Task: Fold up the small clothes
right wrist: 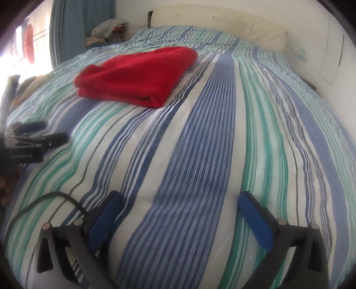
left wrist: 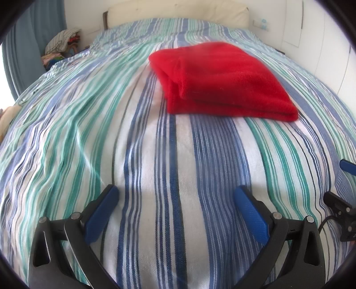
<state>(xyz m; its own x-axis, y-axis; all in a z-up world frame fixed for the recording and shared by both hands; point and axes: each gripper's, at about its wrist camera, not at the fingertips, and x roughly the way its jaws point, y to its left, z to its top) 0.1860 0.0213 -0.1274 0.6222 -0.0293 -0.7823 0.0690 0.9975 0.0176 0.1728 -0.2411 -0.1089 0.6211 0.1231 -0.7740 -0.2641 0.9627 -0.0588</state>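
A red cloth (left wrist: pixel 222 80) lies folded in a thick stack on the striped bedspread (left wrist: pixel 155 155), ahead of both grippers; it also shows in the right wrist view (right wrist: pixel 135 75). My left gripper (left wrist: pixel 175 191) is open and empty, low over the bedspread, well short of the cloth. My right gripper (right wrist: pixel 178 197) is open and empty, also near the bed's front, right of the cloth. The left gripper also shows at the left edge of the right wrist view (right wrist: pixel 44 133), and part of the right gripper at the right edge of the left wrist view (left wrist: pixel 342 200).
A cream headboard (left wrist: pixel 178 13) stands at the far end of the bed. A pile of clothes (left wrist: pixel 62 46) sits at the back left by a blue curtain (left wrist: pixel 33 33). A black cable (right wrist: pixel 44 200) lies on the bedspread. White walls and cupboards are on the right.
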